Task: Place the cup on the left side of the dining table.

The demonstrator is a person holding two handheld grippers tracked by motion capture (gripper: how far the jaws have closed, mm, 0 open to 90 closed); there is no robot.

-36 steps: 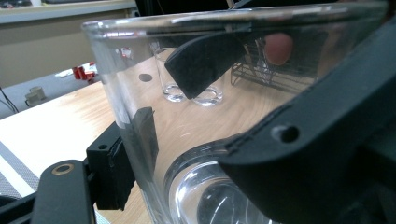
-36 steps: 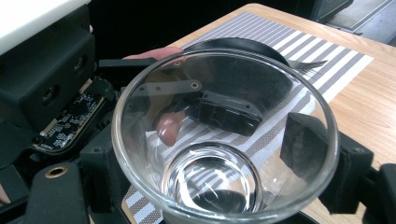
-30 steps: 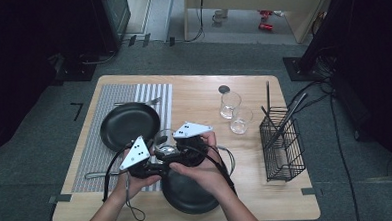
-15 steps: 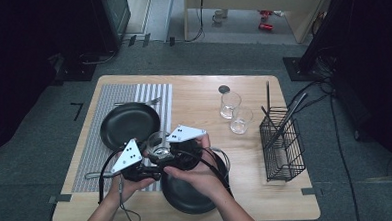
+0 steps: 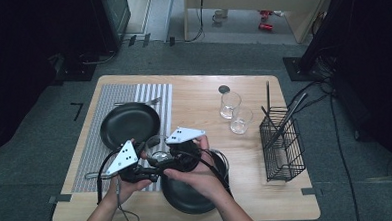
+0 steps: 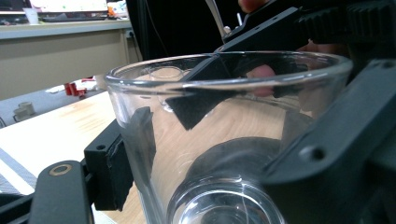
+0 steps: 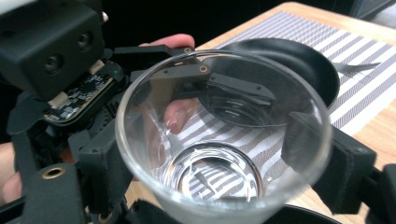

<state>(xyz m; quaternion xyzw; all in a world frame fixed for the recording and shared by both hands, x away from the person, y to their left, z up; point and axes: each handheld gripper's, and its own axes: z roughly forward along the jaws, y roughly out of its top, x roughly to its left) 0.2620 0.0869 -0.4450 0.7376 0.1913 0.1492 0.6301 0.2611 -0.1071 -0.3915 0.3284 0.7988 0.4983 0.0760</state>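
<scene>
Both tools, left (image 5: pixel 151 160) and right (image 5: pixel 162 153), clamped one glass (image 7: pixel 219 135) together; advised releasing one tool before moving.

Black tongs (image 5: pixel 156 160), grey three-cornered plates with dots, trailing black cables.

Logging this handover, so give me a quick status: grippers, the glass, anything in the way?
Left gripper and right gripper both clamp the glass, jaws outside its wall. Glass upright and empty, held above the near black plate. Nothing in the way.
</scene>
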